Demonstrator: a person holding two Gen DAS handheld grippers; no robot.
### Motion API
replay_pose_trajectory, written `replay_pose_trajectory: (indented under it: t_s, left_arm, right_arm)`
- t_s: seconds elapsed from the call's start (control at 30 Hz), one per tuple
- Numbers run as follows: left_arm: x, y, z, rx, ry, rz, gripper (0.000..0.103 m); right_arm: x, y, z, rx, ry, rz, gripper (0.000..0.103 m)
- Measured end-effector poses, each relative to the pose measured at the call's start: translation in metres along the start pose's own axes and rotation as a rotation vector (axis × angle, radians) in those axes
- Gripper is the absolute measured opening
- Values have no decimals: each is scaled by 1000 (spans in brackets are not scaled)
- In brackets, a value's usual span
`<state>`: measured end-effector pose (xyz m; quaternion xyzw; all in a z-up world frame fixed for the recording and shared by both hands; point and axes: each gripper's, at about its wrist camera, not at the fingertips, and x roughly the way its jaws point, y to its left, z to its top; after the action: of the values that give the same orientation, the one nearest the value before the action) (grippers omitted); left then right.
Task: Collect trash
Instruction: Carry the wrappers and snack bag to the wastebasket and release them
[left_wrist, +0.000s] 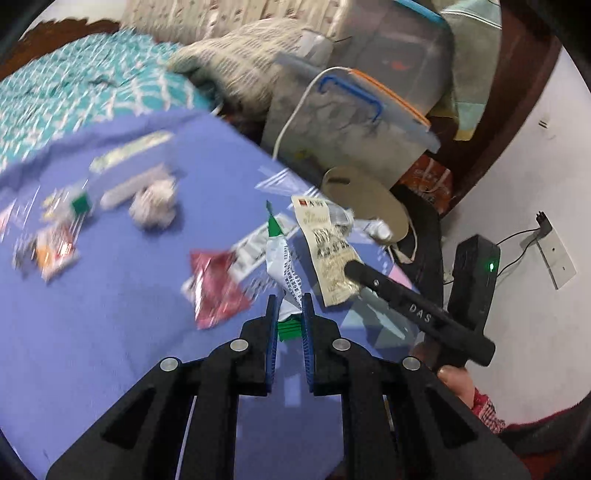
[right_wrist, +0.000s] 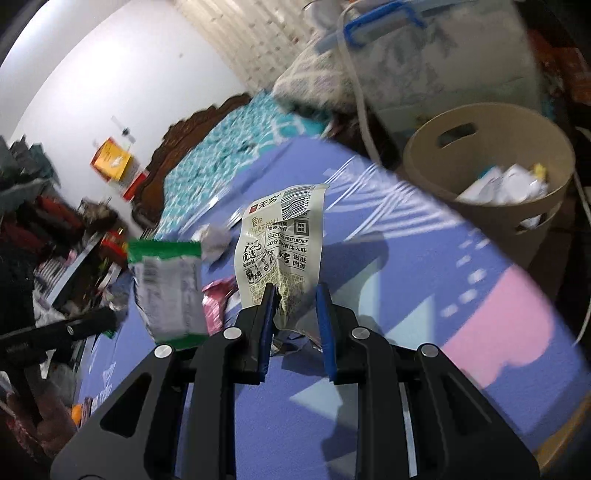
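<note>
In the left wrist view my left gripper (left_wrist: 290, 301) is shut on a green-and-white wrapper (left_wrist: 286, 266), lifted above the purple sheet (left_wrist: 129, 325). In the right wrist view my right gripper (right_wrist: 295, 299) is shut on the lower edge of a cream wrapper with black print (right_wrist: 284, 240), which stands upright. The green-and-white wrapper (right_wrist: 166, 291) hangs to its left, above the left gripper's black finger (right_wrist: 85, 325). A beige bin (right_wrist: 498, 147) holding white scraps stands at the sheet's far right edge. On the sheet lie a red wrapper (left_wrist: 214, 291) and a crumpled paper ball (left_wrist: 155, 206).
Several more wrappers (left_wrist: 55, 254) lie blurred at the sheet's left. A clear storage box with a blue handle (left_wrist: 351, 122) and a white cable (left_wrist: 295, 110) stand behind the beige bin (left_wrist: 369, 206). A teal patterned blanket (left_wrist: 74, 92) covers the bed beyond. Clutter fills the floor at left (right_wrist: 55, 229).
</note>
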<state>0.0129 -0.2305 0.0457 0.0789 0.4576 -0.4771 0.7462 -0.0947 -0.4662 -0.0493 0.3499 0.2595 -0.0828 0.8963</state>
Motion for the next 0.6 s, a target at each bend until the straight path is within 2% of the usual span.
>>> replay_pose_trajectory:
  t_s: [0.1, 0.23, 0.43, 0.47, 0.5, 0.53, 0.57, 0.6]
  left_arm:
    - [21, -23, 30, 76, -11, -22, 11]
    - [71, -59, 79, 169, 5, -76, 11]
    - [158, -112, 130, 259, 52, -99, 12]
    - [173, -120, 134, 275, 60, -90, 18]
    - [188, -127, 137, 289, 73, -72, 43]
    - [198, -133, 139, 298, 80, -39, 61]
    - [207, -136, 139, 301, 62, 19, 75]
    - [208, -136, 137, 304, 50, 39, 71]
  right_arm:
    - [-14, -25, 18, 29, -59, -63, 25]
    - [-32, -70, 47, 86, -136, -170, 25]
    - [-37, -131, 84, 197, -181, -268, 30]
    - [-36, -139, 87, 221, -179, -270, 38]
    - [-34, -148, 91, 250, -176, -270, 63]
    - [-34, -155, 93, 280, -178, -271, 84]
    - [-36, -158, 92, 300, -197, -264, 84]
    - [-42, -161, 91, 308, -226, -274, 84]
